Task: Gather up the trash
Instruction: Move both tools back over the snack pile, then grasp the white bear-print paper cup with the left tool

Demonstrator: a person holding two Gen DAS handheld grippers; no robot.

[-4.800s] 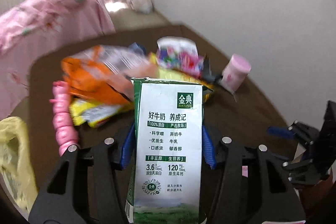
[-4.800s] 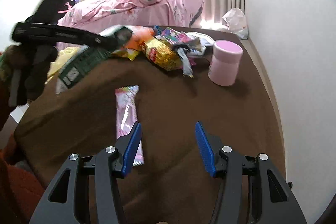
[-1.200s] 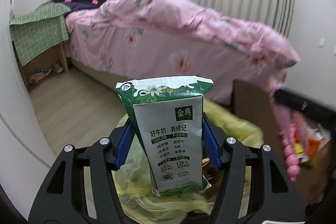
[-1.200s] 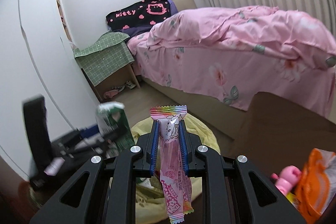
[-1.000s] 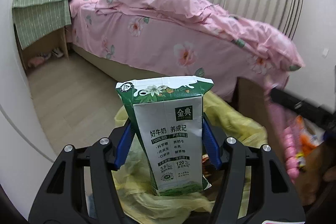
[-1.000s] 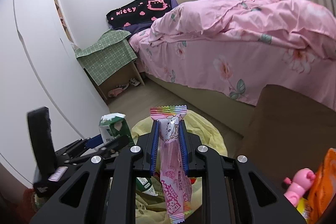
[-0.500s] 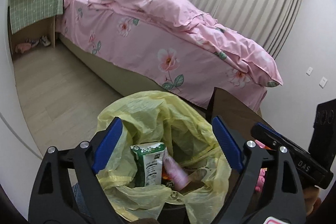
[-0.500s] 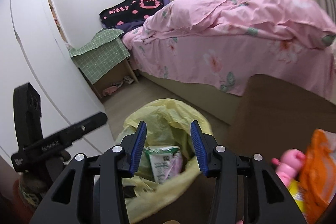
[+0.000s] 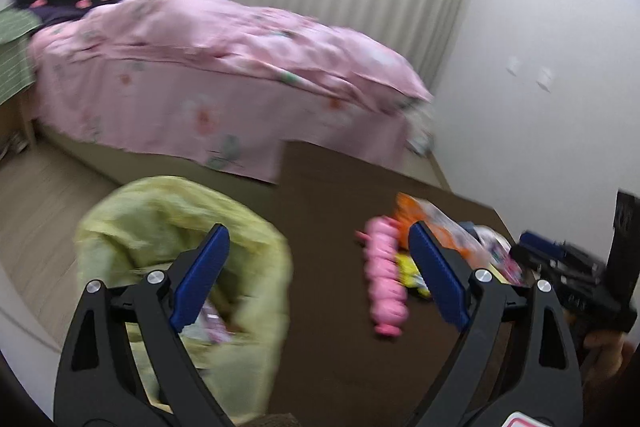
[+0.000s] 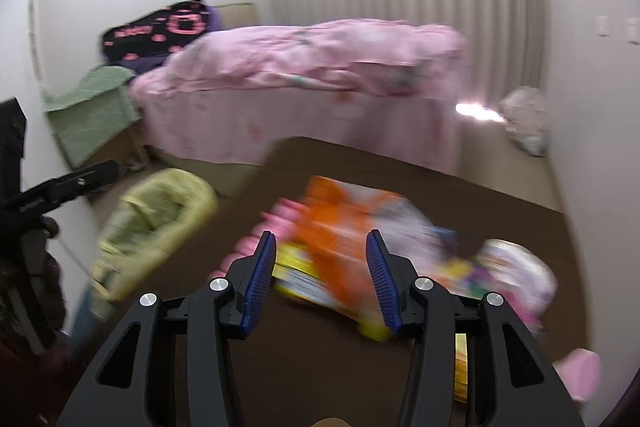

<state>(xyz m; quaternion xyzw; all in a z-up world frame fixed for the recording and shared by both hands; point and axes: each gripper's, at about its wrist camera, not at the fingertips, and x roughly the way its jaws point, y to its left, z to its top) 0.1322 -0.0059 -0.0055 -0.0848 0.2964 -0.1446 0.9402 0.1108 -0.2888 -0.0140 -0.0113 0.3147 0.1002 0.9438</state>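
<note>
**Mei:** Both grippers are empty, as far as I can see. Left gripper has its blue pads spread wide with nothing between them, and right gripper is parted too, aimed at the pile.

**Jun:** Where's the trash that's left?

**Mei:** On the brown counter. An orange snack bag sits in the middle of the heap, a yellow wrapper tucked under its near edge, a pink segmented pack lying just beside them on the bin side, and a white-and-purple wrapper further right. Everything is blurred, so I can't read any labels.

**Jun:** And the bin?

**Mei:** Yellow-green bin bag, off the counter's left edge, mouth open, a few items already inside.

**Jun:** So how should the next pick go?

**Mei:** My guess: the right gripper takes the orange bag, since it lies straight ahead of the pads. Pinch a crumpled ridge rather than a flat face, because film like that slips. The left could take the pink pack across its narrow width.

**Jun:** Poses?

**Mei:** Right one points forward and slightly down over the counter. Left one hangs above the bag's rim, angled toward the counter.
</note>
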